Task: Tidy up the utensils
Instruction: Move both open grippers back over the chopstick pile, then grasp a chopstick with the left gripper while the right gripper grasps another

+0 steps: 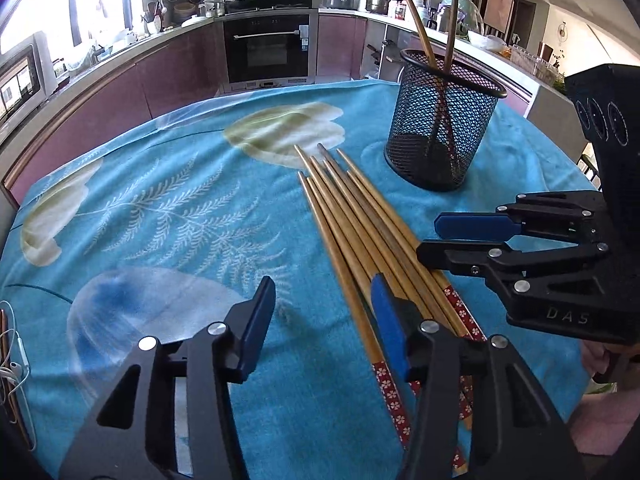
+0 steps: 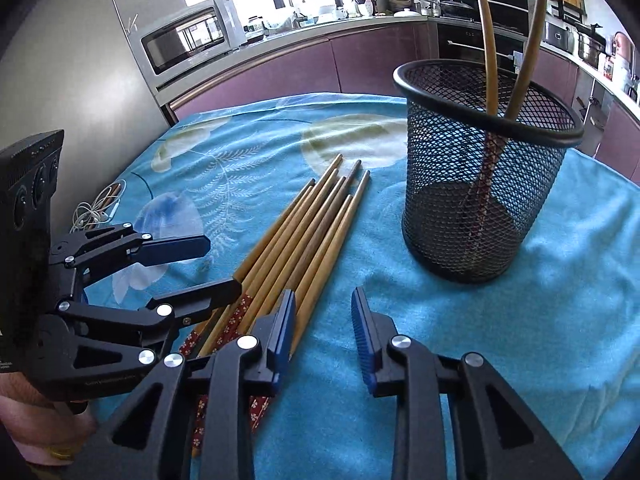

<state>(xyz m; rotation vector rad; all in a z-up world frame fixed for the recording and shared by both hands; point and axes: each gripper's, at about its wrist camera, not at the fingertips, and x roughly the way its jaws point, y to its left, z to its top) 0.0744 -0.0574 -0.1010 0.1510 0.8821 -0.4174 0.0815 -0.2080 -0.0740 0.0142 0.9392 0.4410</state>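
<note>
Sorting chopsticks on blue cloth

Loose chopsticks (image 1: 360,224): bundled flat on floral tablecloth (image 1: 160,200), beside mesh holder (image 1: 440,120). Holder: upright, two chopsticks (image 2: 490,40) inside. Left gripper (image 1: 320,320): jaws apart, empty. Right gripper (image 2: 322,326): jaws apart, empty.

Daylight floods a window (image 1: 96,4) at upper left. Mauve cabinets (image 1: 180,68) flank a built-in oven (image 1: 266,50) at top centre.

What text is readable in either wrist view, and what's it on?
"DAS": raised letters on the black body of the right gripper, seen from the left wrist view.
Faint print on the body of the left gripper: too small to read.
Labels on countertop items and appliances: too blurred to read.
</note>
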